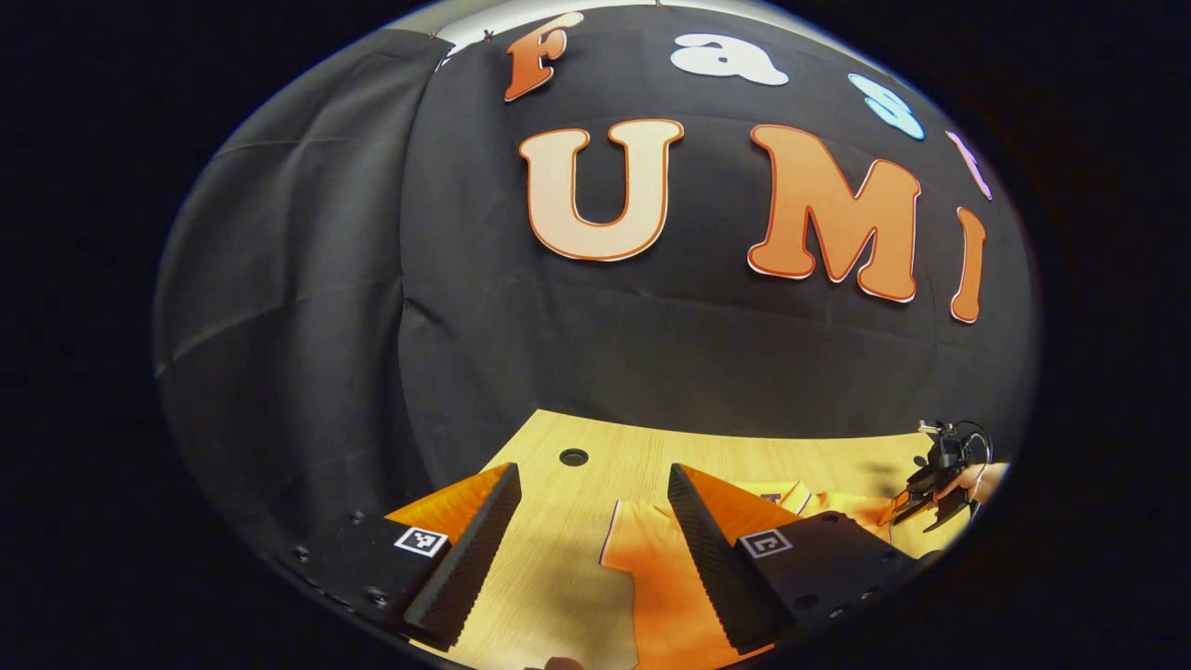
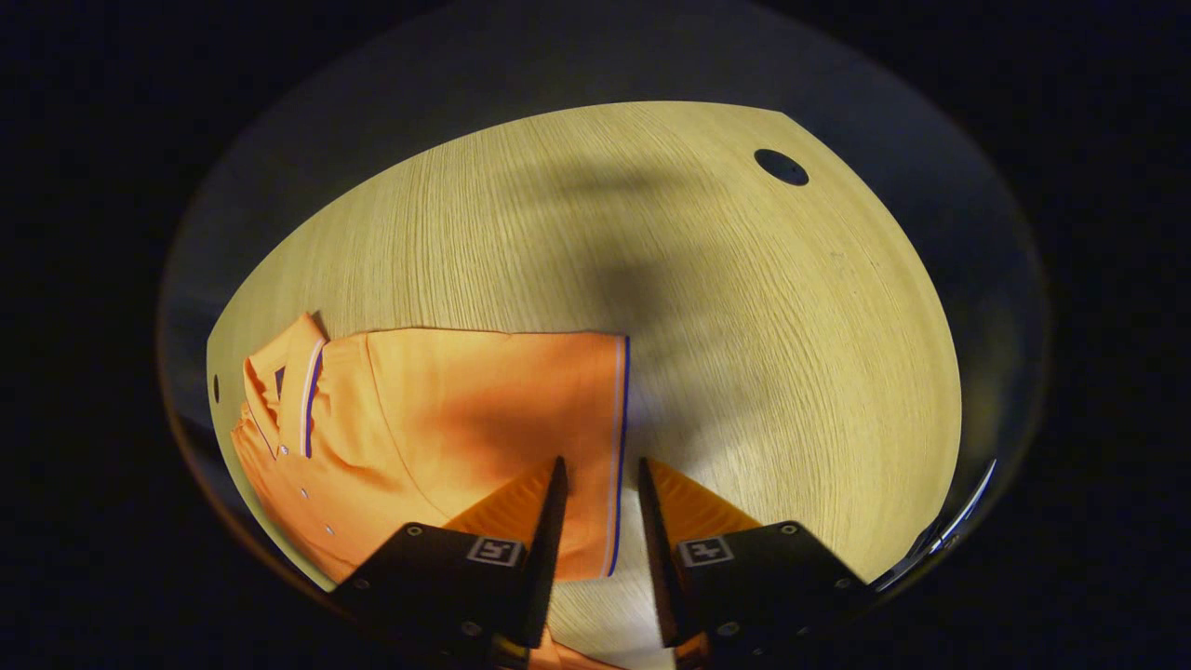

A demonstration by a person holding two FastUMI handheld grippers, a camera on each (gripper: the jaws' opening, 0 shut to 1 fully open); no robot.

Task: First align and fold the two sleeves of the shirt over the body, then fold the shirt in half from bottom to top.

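1. Right gripper view: a wooden table (image 2: 744,326) carries the orange shirt (image 2: 447,409), lying flat at its left.
2. Right gripper (image 2: 598,484), jaws slightly parted, straddles the sleeve's hem, gripping nothing.
3. Left gripper (image 1: 591,489) spread wide over the shirt's edge.

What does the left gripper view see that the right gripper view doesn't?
The left gripper view looks across the wooden table at the black cloth wall, and far off it catches the right gripper with a hand holding it. The right gripper view looks down on the collar, small buttons and the striped sleeve edge between its open fingers. Both see the orange shirt, the table and a round hole in it.
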